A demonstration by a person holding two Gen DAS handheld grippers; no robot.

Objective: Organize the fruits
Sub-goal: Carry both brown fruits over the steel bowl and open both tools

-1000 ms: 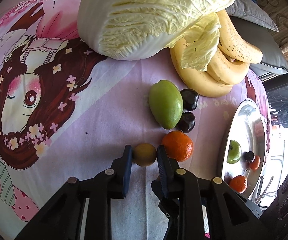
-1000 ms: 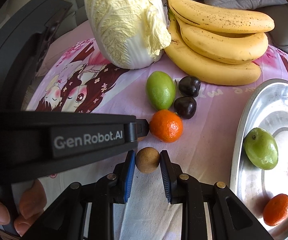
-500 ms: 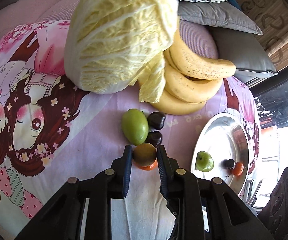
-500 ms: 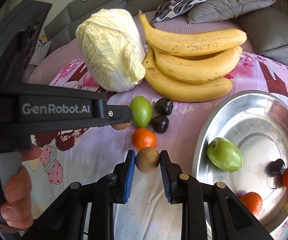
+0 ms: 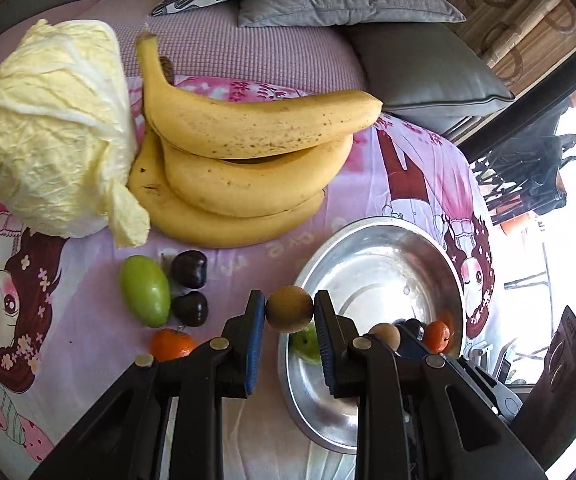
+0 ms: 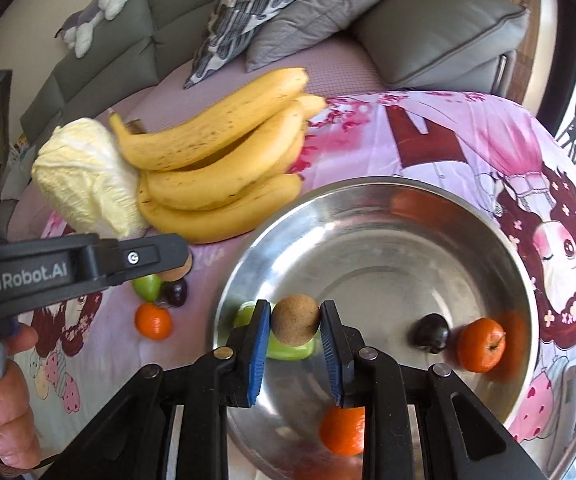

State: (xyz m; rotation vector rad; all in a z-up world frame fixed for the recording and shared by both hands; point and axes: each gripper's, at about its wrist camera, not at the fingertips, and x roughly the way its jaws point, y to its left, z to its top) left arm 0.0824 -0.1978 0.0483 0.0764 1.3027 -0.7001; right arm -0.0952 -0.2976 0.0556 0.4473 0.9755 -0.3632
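Observation:
My left gripper [image 5: 290, 310] is shut on a small round brown fruit [image 5: 289, 309], held above the near-left rim of the steel bowl [image 5: 372, 240]. My right gripper [image 6: 296, 322] is shut on a second brown fruit [image 6: 296, 319], over the bowl's [image 6: 368, 216] left part. Inside the bowl lie a green fruit [image 6: 288, 350], a dark plum [image 6: 430, 332] and two oranges [image 6: 480, 344]. On the cloth beside it remain a green fruit [image 5: 144, 290], two dark plums [image 5: 189, 268] and an orange [image 5: 171, 344]. The left gripper's arm [image 6: 75, 264] crosses the right wrist view, hiding part of those fruits.
A banana bunch [image 5: 243, 168] and a pale cabbage [image 5: 47, 128] lie behind the loose fruits on the pink printed cloth [image 5: 67, 360]. Grey cushions [image 5: 420, 60] and a patterned pillow [image 6: 255, 16] line the back. A person's hand [image 6: 7, 412] grips the left tool's handle.
Both grippers have risen and swung right, carrying their brown fruits from the cloth to the steel bowl. The right one is over the bowl's inside, the left at its rim.

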